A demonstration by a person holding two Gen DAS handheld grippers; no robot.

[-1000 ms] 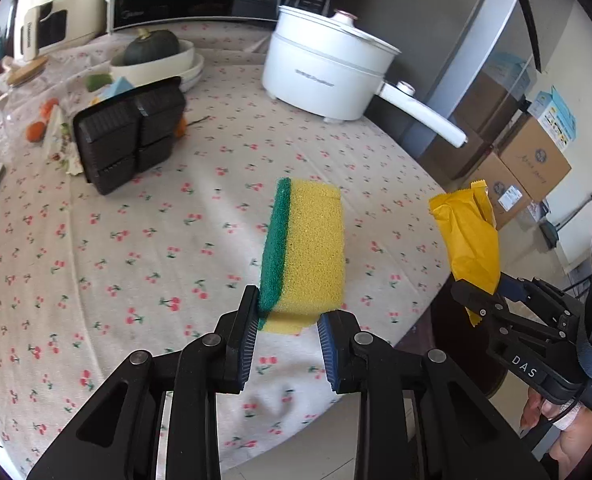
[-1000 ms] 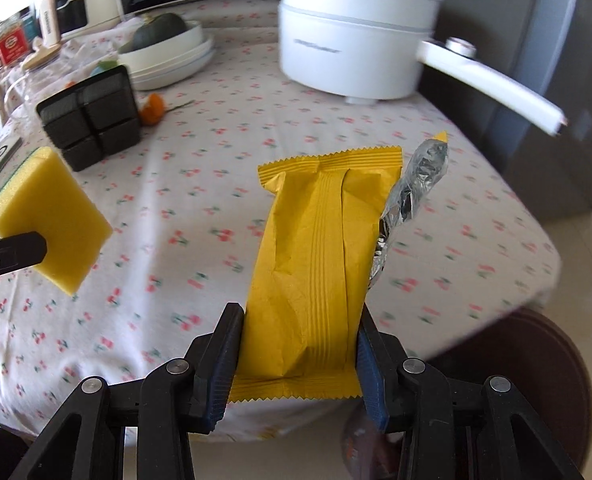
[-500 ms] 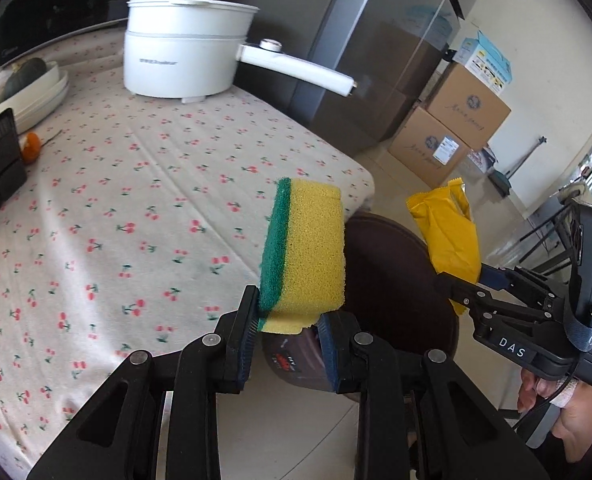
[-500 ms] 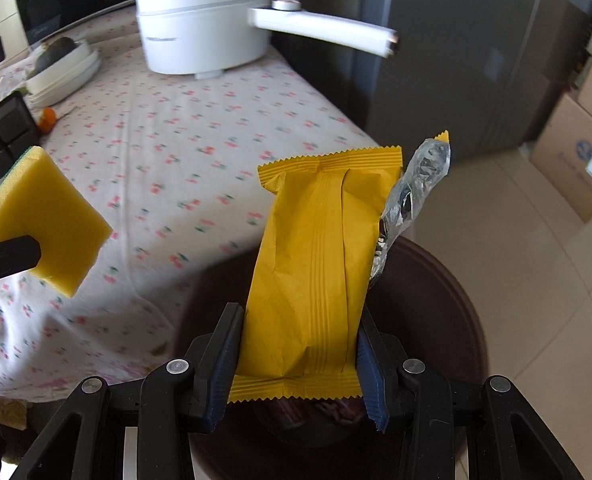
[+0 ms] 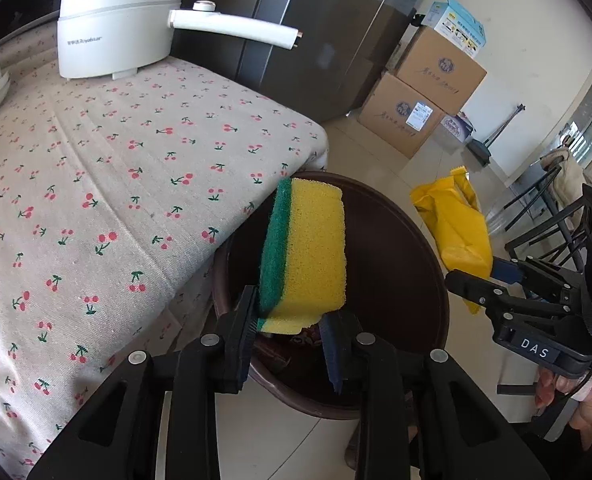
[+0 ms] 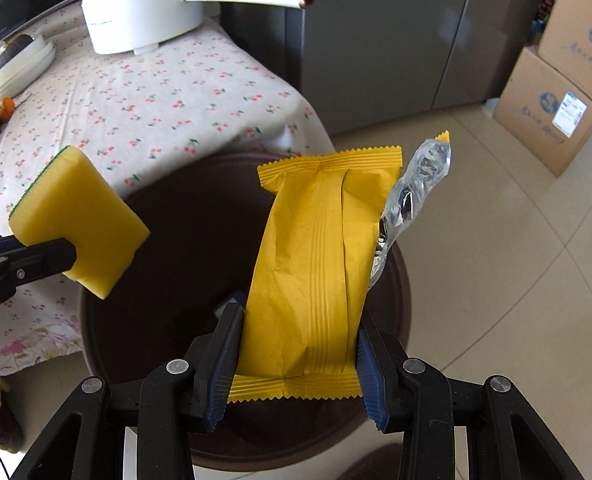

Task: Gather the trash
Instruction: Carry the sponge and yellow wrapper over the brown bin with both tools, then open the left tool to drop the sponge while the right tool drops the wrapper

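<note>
Sponge and wrapper held over the brown bin

Left gripper [image 5: 288, 344] fingers clamp the yellow-green sponge [image 5: 308, 248]; right gripper [image 6: 296, 364] fingers clamp the yellow wrapper [image 6: 316, 276], both above the bin [image 6: 168, 216] at frame centre.

Tablecloth [image 5: 96, 184]: pale with red cherry print, fills the left of the left wrist frame
Electric pot [image 5: 116, 20]: white, upper left, standing on the cloth, its long handle reaching right past the table edge
Fridge [image 5: 328, 40]: grey, upper centre, behind the table
Cardboard boxes [image 5: 420, 92]: stacked at upper right on the tiled floor
Stacked white dishes [image 6: 20, 64]: left edge of the right wrist frame
</note>
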